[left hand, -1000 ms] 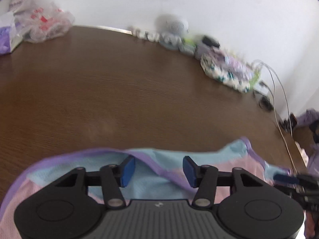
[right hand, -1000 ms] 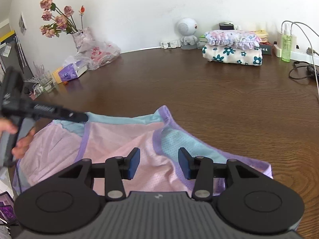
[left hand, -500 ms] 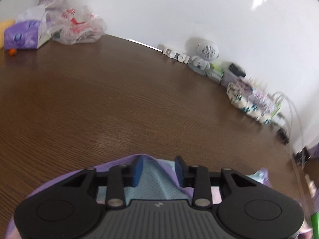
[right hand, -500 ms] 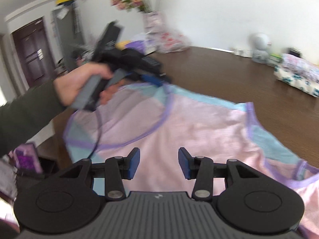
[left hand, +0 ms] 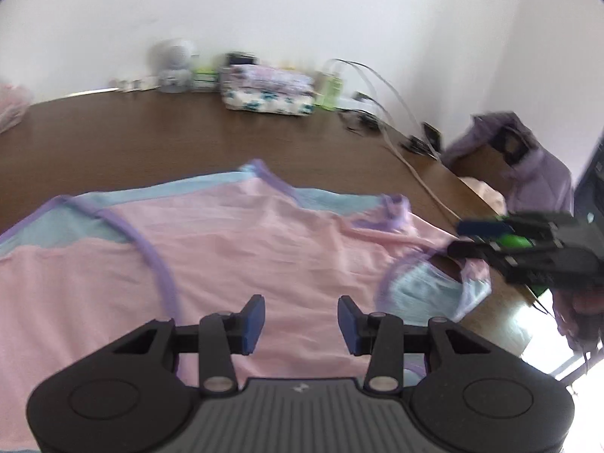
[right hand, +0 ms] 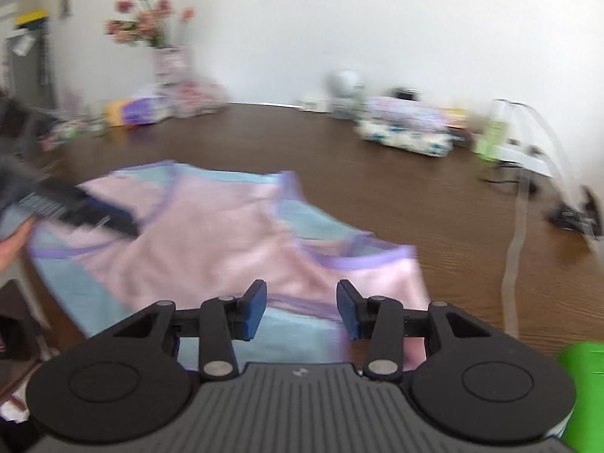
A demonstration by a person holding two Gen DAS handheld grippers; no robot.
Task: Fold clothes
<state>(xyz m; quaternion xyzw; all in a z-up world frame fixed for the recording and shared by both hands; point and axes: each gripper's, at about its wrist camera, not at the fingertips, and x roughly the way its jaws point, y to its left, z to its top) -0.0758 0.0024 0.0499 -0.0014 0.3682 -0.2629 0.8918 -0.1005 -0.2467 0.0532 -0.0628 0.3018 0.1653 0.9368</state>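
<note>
A pink sleeveless top [left hand: 245, 249] with light blue panels and purple trim lies spread on the brown table [left hand: 132, 143]. My left gripper [left hand: 301, 322] hovers open over its pink middle, with nothing between the fingers. In the right wrist view the same top [right hand: 211, 238] lies ahead, and my right gripper [right hand: 301, 311] stands open above its near hem. The right gripper [left hand: 479, 238] also shows at the top's right armhole in the left wrist view. The left gripper [right hand: 94, 215], blurred, sits at the top's left side, with a hand partly visible behind it.
A folded floral stack [left hand: 268, 94] and a white round gadget [left hand: 173, 64] stand at the table's back. Cables [right hand: 528, 188] and a green bottle [right hand: 490, 136] lie at the right; a flower vase [right hand: 166, 64] and tissue pack [right hand: 139, 113] at the left. A purple jacket [left hand: 528, 158] hangs beyond the right edge.
My left gripper's jaws have widened from half a second ago and it has pulled back over the top. Both views have swung, and the top now lies spread flatter.
</note>
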